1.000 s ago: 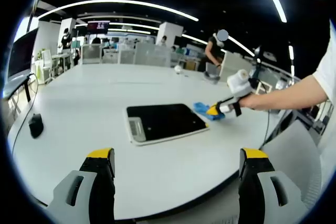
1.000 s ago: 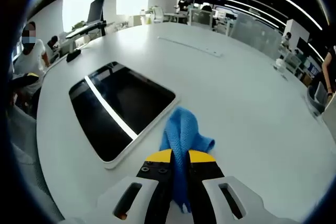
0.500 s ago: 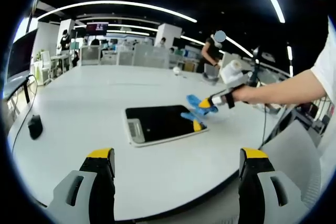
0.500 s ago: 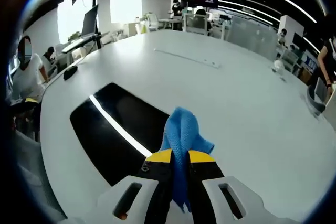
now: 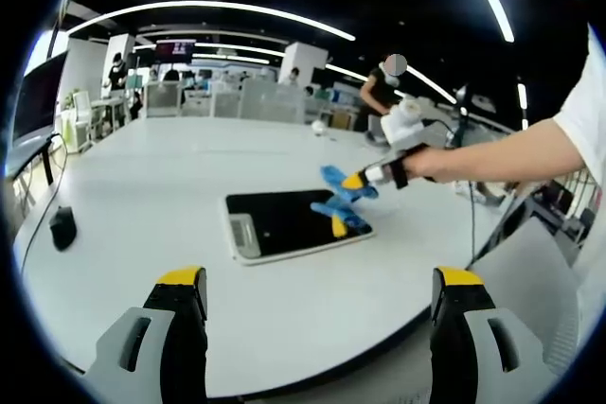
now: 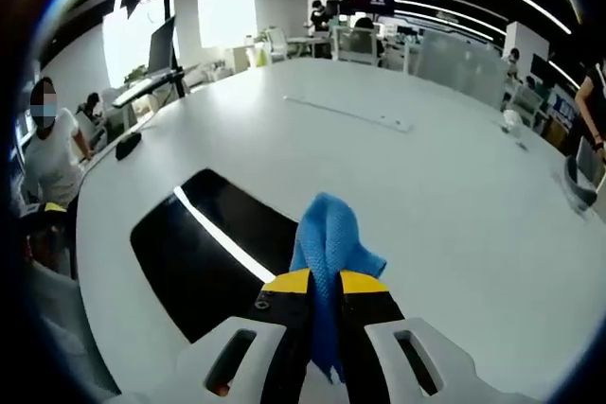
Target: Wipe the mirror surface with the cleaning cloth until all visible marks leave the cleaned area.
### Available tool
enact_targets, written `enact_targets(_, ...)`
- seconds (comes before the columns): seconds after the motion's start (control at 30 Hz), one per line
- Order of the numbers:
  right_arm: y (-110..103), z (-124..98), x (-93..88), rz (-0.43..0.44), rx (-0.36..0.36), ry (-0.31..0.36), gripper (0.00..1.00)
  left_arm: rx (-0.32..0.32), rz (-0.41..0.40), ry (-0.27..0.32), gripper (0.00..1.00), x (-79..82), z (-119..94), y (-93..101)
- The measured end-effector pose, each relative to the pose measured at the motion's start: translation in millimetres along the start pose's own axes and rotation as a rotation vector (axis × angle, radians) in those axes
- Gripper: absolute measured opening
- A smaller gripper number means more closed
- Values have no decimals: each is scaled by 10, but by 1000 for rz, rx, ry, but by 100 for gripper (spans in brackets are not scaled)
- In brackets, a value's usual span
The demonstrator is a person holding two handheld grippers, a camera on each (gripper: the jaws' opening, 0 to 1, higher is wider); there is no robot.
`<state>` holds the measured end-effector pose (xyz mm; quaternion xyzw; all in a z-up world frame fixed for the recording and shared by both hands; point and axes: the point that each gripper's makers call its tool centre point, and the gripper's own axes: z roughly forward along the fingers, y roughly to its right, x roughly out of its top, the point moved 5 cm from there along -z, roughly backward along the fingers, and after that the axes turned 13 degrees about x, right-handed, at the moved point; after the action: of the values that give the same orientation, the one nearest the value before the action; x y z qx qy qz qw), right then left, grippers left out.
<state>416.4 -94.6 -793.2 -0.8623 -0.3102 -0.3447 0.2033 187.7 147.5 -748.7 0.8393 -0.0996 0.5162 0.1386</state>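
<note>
A flat rectangular mirror [image 5: 295, 221] with a pale frame lies on the white table [image 5: 142, 196]; its dark glass reflects the ceiling. In the right gripper view the mirror [image 6: 204, 253] sits left of centre with a bright light strip reflected in it. My right gripper [image 6: 325, 282] is shut on a blue cleaning cloth [image 6: 329, 238], held above the mirror's right end. The left gripper view shows that right gripper [image 5: 356, 181] with the blue cloth [image 5: 335, 180] hanging over the mirror, its reflection below. My left gripper [image 5: 322, 292] stands open near the table's front edge, holding nothing.
A black computer mouse [image 5: 63, 227] lies at the table's left edge. A long thin strip [image 6: 348, 113] lies further across the table. A person [image 6: 49, 153] sits at the left. Desks, chairs and standing people fill the office behind.
My right gripper has lifted the blue cloth off the table beside the mirror and carried it left over the mirror's right end. The left gripper has stayed still.
</note>
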Motion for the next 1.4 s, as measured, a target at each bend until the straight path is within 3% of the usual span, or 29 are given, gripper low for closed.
enact_targets(0.2,-202,-9,1,3,2,-11,4,-3,0,-3,99,-3,3,0)
enact_targets(0.67,-319,106,-13,33,0,-32,4,-5,6,-13,99,-13,3,1)
enact_targets(1.4,-267,169,-25,47,3,-50,4,-19,7,-20,99,-30,14,0)
